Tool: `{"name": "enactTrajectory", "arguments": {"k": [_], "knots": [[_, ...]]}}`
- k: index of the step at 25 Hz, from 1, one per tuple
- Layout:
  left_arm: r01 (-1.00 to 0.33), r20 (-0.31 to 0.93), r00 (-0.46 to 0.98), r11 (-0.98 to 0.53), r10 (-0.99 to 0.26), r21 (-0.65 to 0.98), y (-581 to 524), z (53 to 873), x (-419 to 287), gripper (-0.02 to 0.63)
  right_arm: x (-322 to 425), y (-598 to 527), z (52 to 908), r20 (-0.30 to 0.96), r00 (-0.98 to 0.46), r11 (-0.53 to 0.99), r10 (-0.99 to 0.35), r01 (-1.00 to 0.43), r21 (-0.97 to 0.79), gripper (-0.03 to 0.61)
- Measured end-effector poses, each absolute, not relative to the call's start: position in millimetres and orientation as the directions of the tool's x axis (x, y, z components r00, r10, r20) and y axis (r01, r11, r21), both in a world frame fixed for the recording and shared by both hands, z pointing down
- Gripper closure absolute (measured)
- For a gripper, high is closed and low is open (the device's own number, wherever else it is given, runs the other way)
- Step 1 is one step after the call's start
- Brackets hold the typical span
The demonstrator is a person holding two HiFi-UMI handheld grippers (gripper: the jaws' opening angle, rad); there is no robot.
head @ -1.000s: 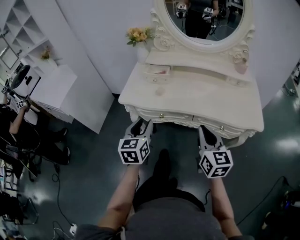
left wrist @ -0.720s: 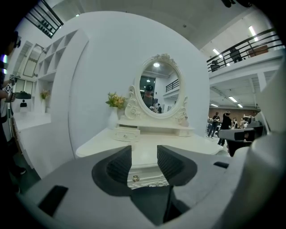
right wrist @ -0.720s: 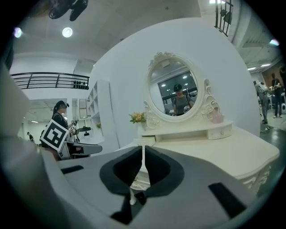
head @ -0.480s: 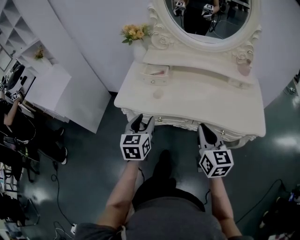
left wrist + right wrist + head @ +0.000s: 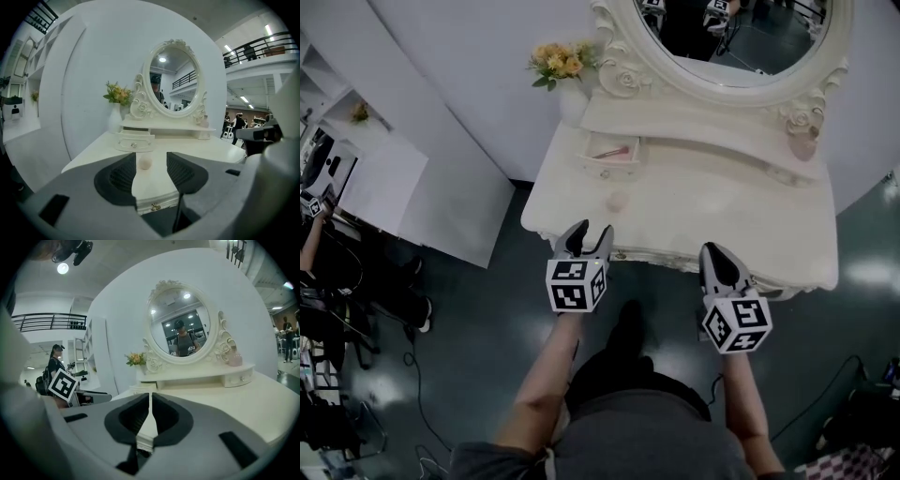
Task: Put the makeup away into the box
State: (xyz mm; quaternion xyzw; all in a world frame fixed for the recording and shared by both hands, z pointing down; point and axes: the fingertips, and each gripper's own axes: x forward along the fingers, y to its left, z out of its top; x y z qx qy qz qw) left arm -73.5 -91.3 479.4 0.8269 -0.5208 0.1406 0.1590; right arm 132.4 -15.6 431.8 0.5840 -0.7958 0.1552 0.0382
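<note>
A pale pink makeup sponge (image 5: 617, 201) lies on the white dressing table (image 5: 741, 225) near its front left. Behind it stands a small white drawer box (image 5: 612, 150), its drawer pulled out with something pink inside. My left gripper (image 5: 589, 232) hovers at the table's front edge, just short of the sponge (image 5: 145, 162). Its jaws are opening and nothing is between them; the sponge shows beyond the gap. My right gripper (image 5: 715, 251) is at the front edge further right, jaws shut and empty (image 5: 150, 394).
An oval mirror (image 5: 741, 37) in a carved frame rises at the back over a raised shelf. A vase of yellow flowers (image 5: 558, 64) stands at the back left, a pink bottle (image 5: 803, 145) at the shelf's right end. White shelving (image 5: 384, 178) and seated people are at left.
Both grippers have moved forward to the table's front edge. The left gripper's jaws have spread wider and now point at the sponge.
</note>
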Motion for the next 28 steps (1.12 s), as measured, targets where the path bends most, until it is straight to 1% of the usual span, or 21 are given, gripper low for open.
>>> {"name": "enactTrajectory", "arguments": {"k": [6,13,19,28], "knots": [[-0.894,0.435,0.44,-0.427,-0.785,0.135,-133.8,494.6,-68.1,0.416,132.4,-50.4,433.3,0.268,-0.291,0.242,-0.918,-0.949,-0.202,0.566],[-0.878,0.508,0.457,-0.461,-0.73,0.127,-166.9,526.5,-56.7,0.403,137.3,-77.9,443.5,0.299,-0.258,0.2,-0.919,-0.957,-0.211,0.566],[-0.859,0.557,0.477,-0.494,-0.68,0.133,-181.2,549.6,-44.7,0.403,136.4,-92.2,451.0,0.318,-0.236,0.172,-0.918,-0.961,-0.215,0.566],[-0.849,0.645,0.457,-0.516,-0.613,0.111,-191.7,575.1,-34.8,0.403,137.7,-105.5,453.5,0.334,-0.215,0.146,-0.918,-0.964,-0.22,0.566]]}}
